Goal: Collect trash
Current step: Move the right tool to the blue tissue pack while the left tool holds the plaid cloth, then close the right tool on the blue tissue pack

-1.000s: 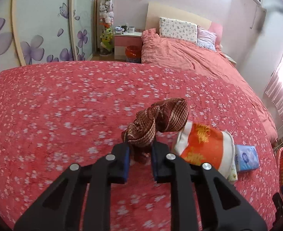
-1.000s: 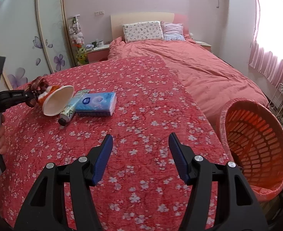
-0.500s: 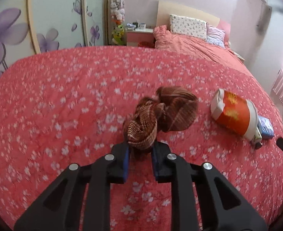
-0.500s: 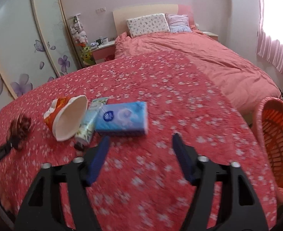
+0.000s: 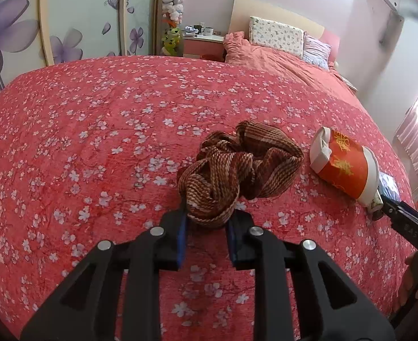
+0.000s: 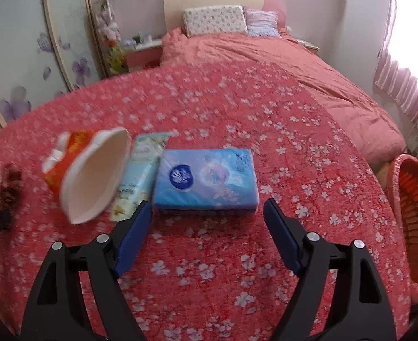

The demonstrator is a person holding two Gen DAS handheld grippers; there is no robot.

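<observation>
Red flowered bedding covered the surface where my left claw sat narrow but easing apart around the brown knitted cloth, so the cloth risked snagging on a pad and dragging along. My right claw was widening, empty, just before the blue tissue pack; a careless reach could knock the paper cup and tube beside it, well away from the orange basket.
</observation>
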